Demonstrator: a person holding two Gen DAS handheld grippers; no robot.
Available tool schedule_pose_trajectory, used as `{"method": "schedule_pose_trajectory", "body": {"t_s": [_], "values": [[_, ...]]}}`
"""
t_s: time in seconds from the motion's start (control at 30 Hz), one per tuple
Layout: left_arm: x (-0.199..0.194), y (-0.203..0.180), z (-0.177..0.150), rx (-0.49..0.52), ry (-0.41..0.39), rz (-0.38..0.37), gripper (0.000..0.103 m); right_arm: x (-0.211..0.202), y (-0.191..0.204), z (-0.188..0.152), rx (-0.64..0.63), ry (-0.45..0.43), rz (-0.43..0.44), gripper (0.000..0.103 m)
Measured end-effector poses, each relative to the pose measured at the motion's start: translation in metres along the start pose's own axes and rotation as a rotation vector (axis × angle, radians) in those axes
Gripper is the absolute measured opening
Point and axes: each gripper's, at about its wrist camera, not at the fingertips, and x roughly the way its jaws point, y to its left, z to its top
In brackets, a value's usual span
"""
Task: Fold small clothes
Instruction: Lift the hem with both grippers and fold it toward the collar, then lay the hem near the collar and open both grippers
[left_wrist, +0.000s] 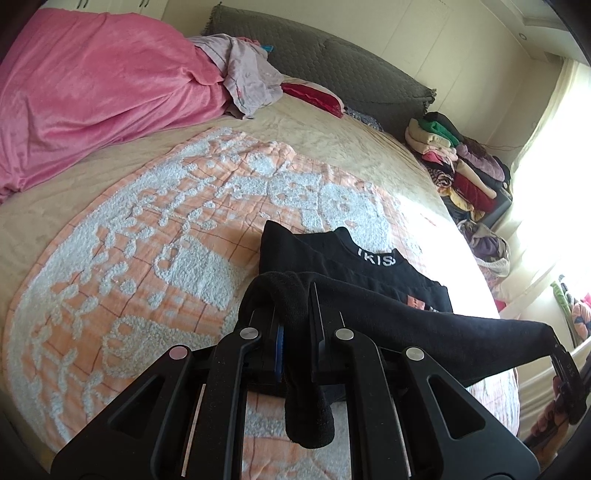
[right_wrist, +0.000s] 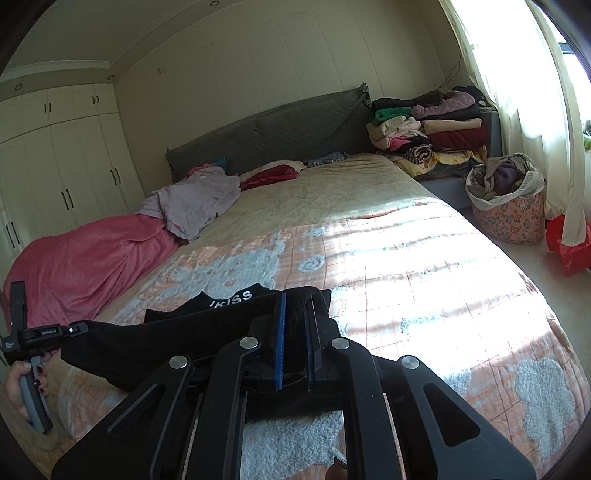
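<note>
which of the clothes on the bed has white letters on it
The black garment nearest the camera, lettered at its collar; the pink blanket and lilac garment show none.

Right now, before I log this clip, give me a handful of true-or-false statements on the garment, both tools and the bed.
1. Both tools are shut on the black garment. True: the left tool and the right tool each pinch its cloth.
2. The garment carries white lettering. True.
3. The garment lies on a bare wooden floor. False: part of it rests on an orange and white blanket on the bed, and the rest is lifted between the tools.
4. The pink blanket covers the garment. False: it is bunched at the far side of the bed, apart from the garment.
5. A filled laundry basket stands beside the bed. True.
</note>
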Motion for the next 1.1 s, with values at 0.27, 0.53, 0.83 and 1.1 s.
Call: {"method": "schedule_pose_trajectory", "body": {"t_s": [0.27, 0.53, 0.83, 1.1], "values": [[0.018, -0.003, 0.015, -0.023, -0.032, 0.033, 0.004, 0.028, 0.004, 0.022, -0.024, -0.011, -0.010, 0.008], [0.036, -0.002, 0.028, -0.058, -0.037, 0.040, 0.004, 0.065, -0.002, 0.033, -0.012, 0.004, -0.042, 0.008], [0.071, 0.008, 0.028, -0.070, -0.010, 0.063, 0.004, 0.117, -0.012, 0.024, 0.035, 0.075, -0.095, 0.008], [0.096, 0.012, 0.021, -0.010, 0.037, 0.110, 0.004, 0.144, -0.008, 0.007, 0.019, 0.118, -0.124, 0.008]]}}
